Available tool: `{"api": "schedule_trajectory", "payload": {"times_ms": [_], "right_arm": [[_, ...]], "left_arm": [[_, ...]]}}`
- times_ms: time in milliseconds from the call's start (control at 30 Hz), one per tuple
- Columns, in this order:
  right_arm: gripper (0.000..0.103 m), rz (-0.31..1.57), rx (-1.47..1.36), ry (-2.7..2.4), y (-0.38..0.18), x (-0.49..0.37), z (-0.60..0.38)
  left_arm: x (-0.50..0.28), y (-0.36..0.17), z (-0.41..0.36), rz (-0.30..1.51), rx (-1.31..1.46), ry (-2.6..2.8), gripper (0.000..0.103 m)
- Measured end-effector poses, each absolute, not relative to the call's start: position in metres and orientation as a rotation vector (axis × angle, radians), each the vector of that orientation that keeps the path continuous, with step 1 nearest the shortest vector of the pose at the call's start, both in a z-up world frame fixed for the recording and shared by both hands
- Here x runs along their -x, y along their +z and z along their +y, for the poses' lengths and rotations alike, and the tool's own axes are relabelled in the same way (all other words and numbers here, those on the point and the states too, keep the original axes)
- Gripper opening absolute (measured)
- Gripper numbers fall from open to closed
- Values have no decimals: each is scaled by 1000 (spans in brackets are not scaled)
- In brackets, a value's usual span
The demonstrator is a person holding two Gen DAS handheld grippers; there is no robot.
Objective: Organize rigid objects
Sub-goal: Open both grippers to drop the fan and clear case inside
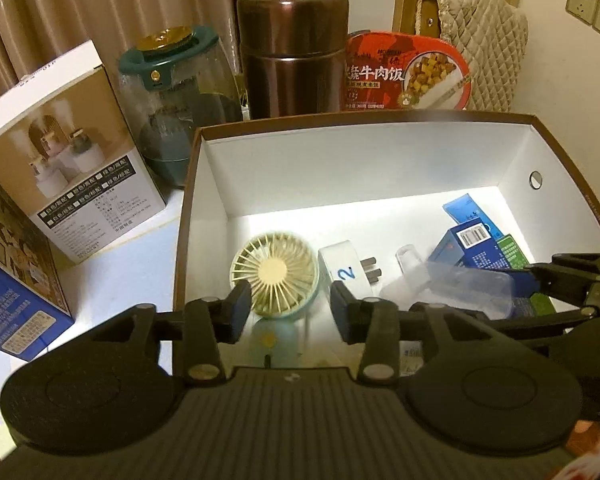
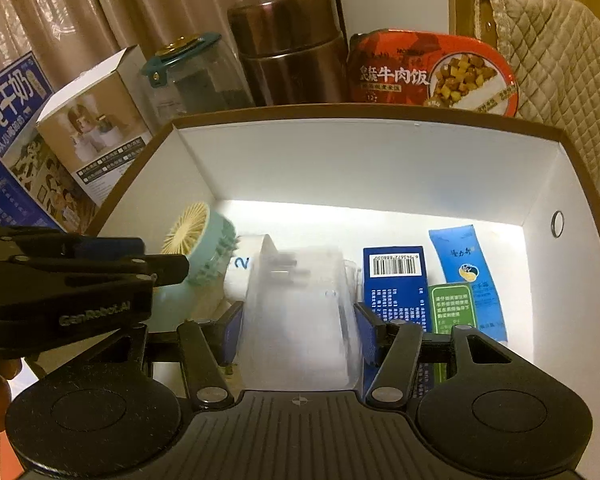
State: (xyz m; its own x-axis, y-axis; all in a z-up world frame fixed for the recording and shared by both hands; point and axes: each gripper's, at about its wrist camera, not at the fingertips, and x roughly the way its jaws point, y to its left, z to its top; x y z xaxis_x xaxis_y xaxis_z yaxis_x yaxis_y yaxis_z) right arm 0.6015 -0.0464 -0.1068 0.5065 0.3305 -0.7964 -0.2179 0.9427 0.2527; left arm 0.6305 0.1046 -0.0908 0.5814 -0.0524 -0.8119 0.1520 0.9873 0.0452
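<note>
The right claw [image 2: 298, 320] grips a clear plastic case [image 2: 300, 320] between its blue pads, low inside the white-lined box [image 2: 380, 152]. The case is see-through and motion-blurred, so its edges are hard to make out. The left claw [image 1: 291, 304] hangs with its pads spread apart, holding nothing, above a mint handheld fan [image 1: 274, 274] lying on the box floor. Beside the fan lies a white plug adapter [image 1: 346, 270] marked 2; blue cartons [image 2: 394, 280] sit at the right, partly hidden behind the case.
</note>
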Motion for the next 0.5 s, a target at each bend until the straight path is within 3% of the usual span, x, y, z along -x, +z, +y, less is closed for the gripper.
{"api": "schedule_trajectory", "payload": {"times_ms": [167,233,500], "right_arm": [[58,975,-130,355,-99,-591,-52],[61,964,-122,360,-94,-582,-56],[71,895,-138,384,-68,-534,-86]], "left_arm": [[-617,-83,107,936,-91,-130,45],[-606,-79,108,931,-86,-133,53],[-549,-57,103,884,-51,-119,53]]}}
